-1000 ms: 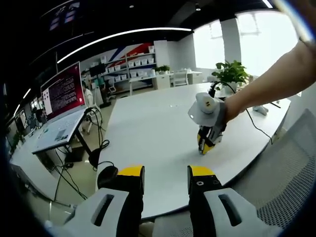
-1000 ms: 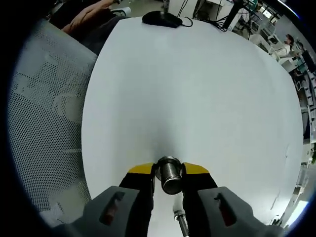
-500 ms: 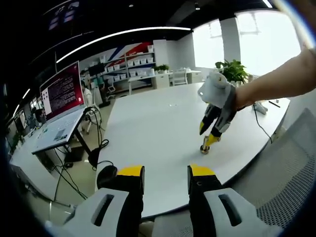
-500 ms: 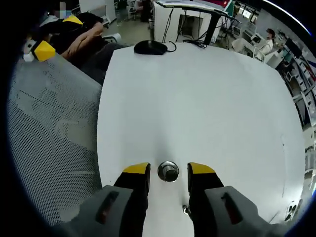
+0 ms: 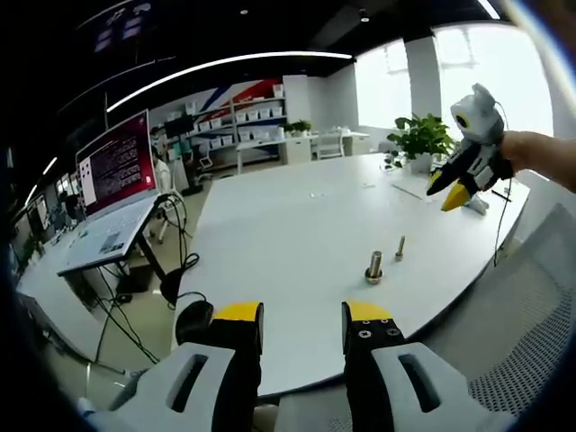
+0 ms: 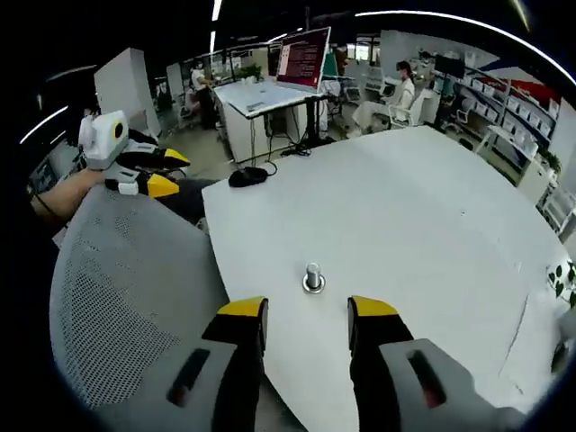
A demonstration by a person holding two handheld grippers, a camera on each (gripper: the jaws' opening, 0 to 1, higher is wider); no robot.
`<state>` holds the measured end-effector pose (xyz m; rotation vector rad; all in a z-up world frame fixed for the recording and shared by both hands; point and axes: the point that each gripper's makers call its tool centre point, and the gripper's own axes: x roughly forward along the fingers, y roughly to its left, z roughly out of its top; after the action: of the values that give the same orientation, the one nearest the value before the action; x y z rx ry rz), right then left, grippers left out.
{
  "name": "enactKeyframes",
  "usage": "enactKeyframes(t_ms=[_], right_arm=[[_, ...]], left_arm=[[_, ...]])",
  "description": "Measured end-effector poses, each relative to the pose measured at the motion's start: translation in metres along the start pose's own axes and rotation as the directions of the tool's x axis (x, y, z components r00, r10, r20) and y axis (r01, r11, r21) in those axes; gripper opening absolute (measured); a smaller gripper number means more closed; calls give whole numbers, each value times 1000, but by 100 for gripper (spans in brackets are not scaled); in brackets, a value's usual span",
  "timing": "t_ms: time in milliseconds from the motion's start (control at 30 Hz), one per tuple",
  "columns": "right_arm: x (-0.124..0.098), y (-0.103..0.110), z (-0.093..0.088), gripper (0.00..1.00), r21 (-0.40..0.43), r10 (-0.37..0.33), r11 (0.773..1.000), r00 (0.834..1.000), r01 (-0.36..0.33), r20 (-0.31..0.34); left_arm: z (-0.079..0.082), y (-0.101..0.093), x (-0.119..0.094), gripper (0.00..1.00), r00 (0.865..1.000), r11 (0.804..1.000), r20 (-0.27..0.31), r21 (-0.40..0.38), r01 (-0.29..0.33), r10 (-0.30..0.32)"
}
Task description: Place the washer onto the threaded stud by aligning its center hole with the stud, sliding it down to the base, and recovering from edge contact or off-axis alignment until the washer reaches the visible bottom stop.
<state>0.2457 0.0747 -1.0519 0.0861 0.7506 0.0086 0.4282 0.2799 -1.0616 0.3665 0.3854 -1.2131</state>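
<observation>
A short metal threaded stud (image 5: 374, 267) stands upright on the white table (image 5: 270, 234), with a wider ring, the washer (image 6: 312, 287), low around its base. My left gripper (image 5: 301, 315) is open and holds nothing, short of the table's near edge. The right gripper (image 6: 306, 310) is open too, raised well back from the stud (image 6: 312, 275). In the left gripper view, that right gripper (image 5: 447, 191) hangs in the air at the upper right, held by a hand. The left gripper (image 6: 171, 173) appears at the far left of the right gripper view.
A second small bolt (image 5: 400, 247) stands just beyond the stud. A grey mesh chair back (image 6: 126, 306) fills the near left of the right gripper view. A black mouse (image 6: 245, 176) lies at the table's far edge. A laptop (image 5: 115, 171) on a stand and a potted plant (image 5: 418, 135) sit beyond.
The right gripper has opened off the stud, then lifted high and away from it. The stud stays standing on the table. My left gripper has not moved.
</observation>
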Motion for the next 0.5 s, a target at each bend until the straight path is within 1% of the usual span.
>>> enactKeyframes(t_ms=[33,100,133,200,233,300,333,367,433,467,500], right_arm=[[-10,-5,-5,39,34,-20,999,1000,19,22],[-28,-8,-11,40,60,-61,997,997,58,53],[-35,-10,-13,41,69,-82,995,994,77,72],[-51,-13,-20,43,131,-128,985,986,113,109],[-60,-17,-26,44,181,-143,976,981,118,133],[-69,-14,-34,45,241,-157,963,975,117,154],[-75,-11,-37,46,271,-170,956,969,117,181],[-78,-9,-40,46,288,-173,951,966,112,194],[-80,-4,-49,48,298,-172,948,966,109,195],[-81,-1,-57,48,293,-178,949,966,119,186],[-80,4,-59,50,271,-182,954,965,127,188]], left_arm=[[0,0,0,33,1000,1000,0,0,0,0],[0,0,0,33,1000,1000,-3,3,1,-1],[-1,-1,1,33,1000,1000,-5,4,4,-4],[0,-2,0,33,1000,1000,-3,5,5,-5],[0,-2,0,33,1000,1000,-3,4,5,-5],[0,-2,0,33,1000,1000,-3,4,5,-5],[0,-2,0,33,1000,1000,-4,5,5,-5],[0,-2,0,33,1000,1000,-6,6,5,-5],[0,-2,0,33,1000,1000,-8,6,6,-6],[0,-3,0,32,1000,1000,-9,6,6,-6],[0,-3,-1,32,1000,1000,-9,6,5,-5]])
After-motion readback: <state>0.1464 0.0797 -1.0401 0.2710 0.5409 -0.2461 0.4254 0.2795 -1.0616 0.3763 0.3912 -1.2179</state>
